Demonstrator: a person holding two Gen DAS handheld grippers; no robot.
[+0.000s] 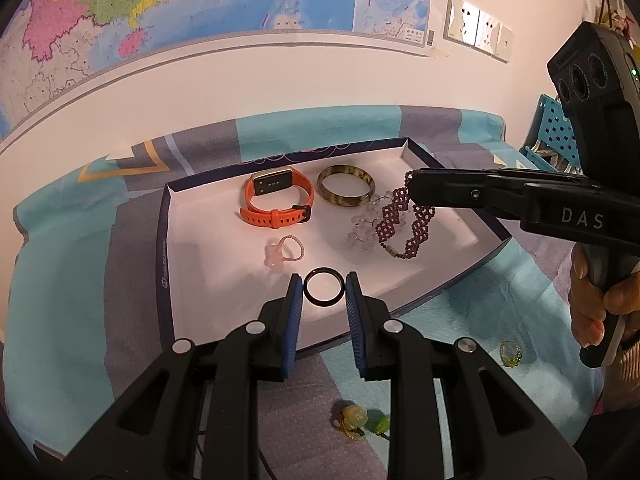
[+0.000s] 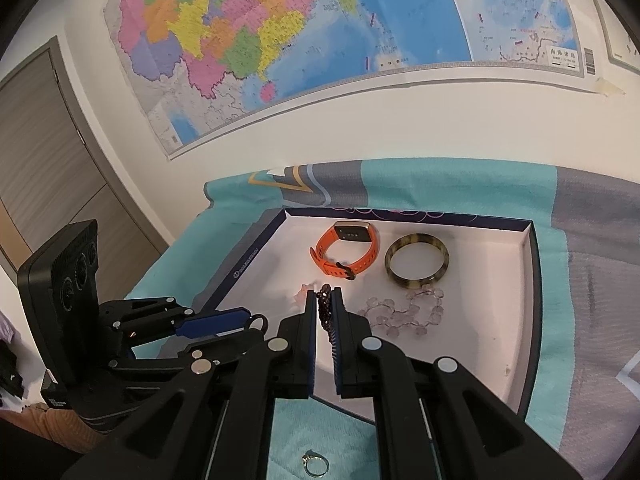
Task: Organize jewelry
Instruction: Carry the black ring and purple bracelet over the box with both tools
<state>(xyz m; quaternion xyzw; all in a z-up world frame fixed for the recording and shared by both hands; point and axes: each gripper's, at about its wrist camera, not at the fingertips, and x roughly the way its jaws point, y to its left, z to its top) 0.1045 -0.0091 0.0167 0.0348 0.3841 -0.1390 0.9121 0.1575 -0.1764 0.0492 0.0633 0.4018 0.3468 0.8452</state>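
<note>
A white tray (image 1: 200,248) with a dark rim lies on the patterned cloth. It holds an orange watch (image 1: 276,198), a mottled bangle (image 1: 346,189), a clear bead bracelet (image 1: 362,228) and a pink bead ring (image 1: 286,254). My left gripper (image 1: 323,292) is shut on a black ring (image 1: 323,291) just above the tray's near part. My right gripper (image 2: 325,306) is shut on a purple beaded bracelet (image 1: 404,220), which hangs over the tray's right side; it shows edge-on in the right wrist view (image 2: 325,312).
A green-stone ring (image 1: 511,354) and yellow-green jade charms (image 1: 360,420) lie on the cloth in front of the tray. A gold ring (image 2: 316,465) shows under my right gripper. A wall with a map stands behind. A blue pegboard crate (image 1: 556,140) is at far right.
</note>
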